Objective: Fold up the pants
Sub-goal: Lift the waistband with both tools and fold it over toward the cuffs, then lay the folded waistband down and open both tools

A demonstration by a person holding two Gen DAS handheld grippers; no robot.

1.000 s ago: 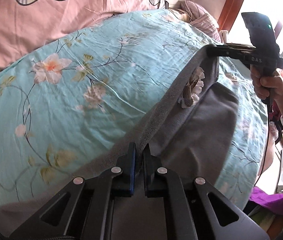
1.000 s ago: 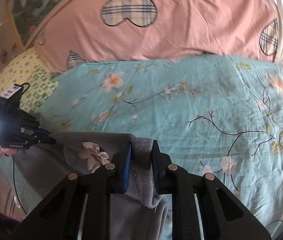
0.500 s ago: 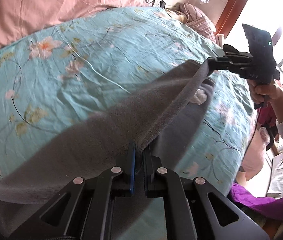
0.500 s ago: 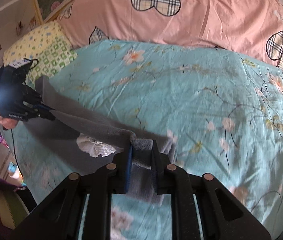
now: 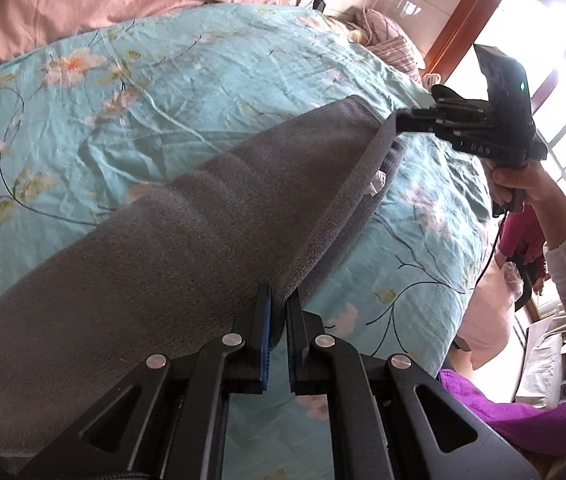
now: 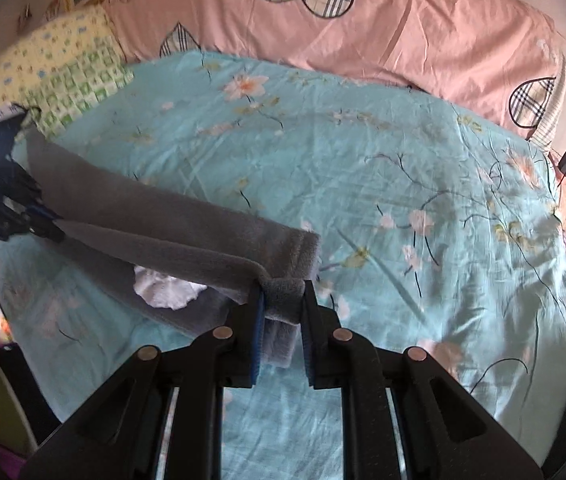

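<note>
while stretched over bedspread (image 5: 211, 80), grey fleecy pants (image 5: 187, 240) hang taut; left gripper (image 5: 278, 312), right gripper (image 6: 281, 300) both clamped on edge, white lining (image 6: 167, 292) seemingly showing.

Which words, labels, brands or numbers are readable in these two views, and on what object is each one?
"DAS": pale letters on the black body of the right gripper, left wrist view; more letters may precede them, unclear.
White label on the left gripper, right wrist view: too blurred to read.
Nothing else readable.

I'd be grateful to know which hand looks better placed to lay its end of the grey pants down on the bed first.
Probably the left: the left gripper is clamped on the grey pants where the cloth already lies along the bedspread, while the right gripper holds its end above the bed.
</note>
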